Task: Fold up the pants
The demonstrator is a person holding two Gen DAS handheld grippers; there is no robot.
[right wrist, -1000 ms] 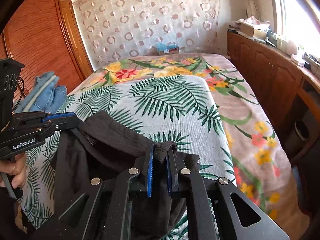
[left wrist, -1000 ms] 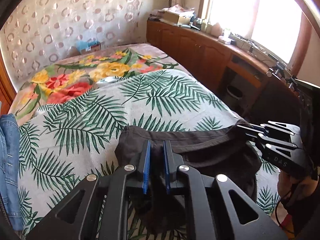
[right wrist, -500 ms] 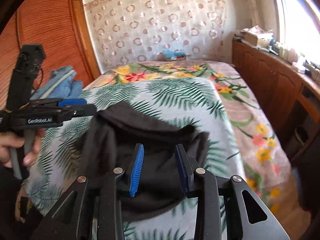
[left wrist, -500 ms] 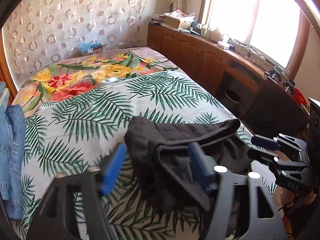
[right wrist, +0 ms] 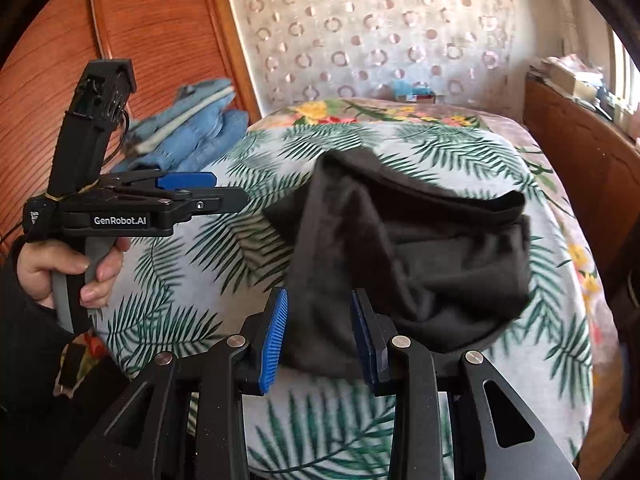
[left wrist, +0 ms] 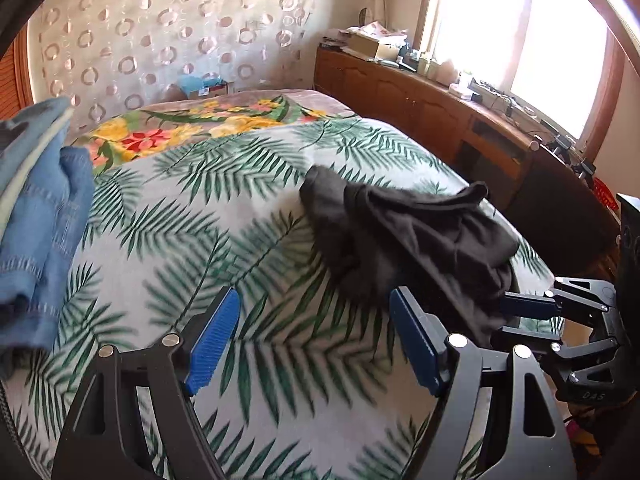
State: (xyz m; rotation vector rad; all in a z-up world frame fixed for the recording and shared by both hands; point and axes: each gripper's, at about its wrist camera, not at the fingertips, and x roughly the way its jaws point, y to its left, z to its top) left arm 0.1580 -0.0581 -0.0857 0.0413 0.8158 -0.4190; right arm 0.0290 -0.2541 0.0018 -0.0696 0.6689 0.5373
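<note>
- The room was a bedroom with a dotted curtain [left wrist: 168, 36] on the far wall and a bright window [left wrist: 520, 32] off to the right of the left gripper.
- A bed [left wrist: 248, 208] with a palm leaf cover filled the space in front of both grippers.
- The black pants [right wrist: 404, 252] lay in a loose, lumpy heap on the bed, right in front of the right gripper [right wrist: 318, 334].
- The right gripper's blue pads were spread apart, with a bit of the pants between them, but they were not pinching it.
- The left gripper [left wrist: 316, 344] was spread wide too and held nothing; the pants sat ahead of it and to its right.
- Some blue jeans [left wrist: 44, 232] were piled to the left of the left gripper, well apart from the pants.
- I think the folding was not finished: the pants looked bunched, not flat and neat.
- They likely needed smoothing, or another fold.
</note>
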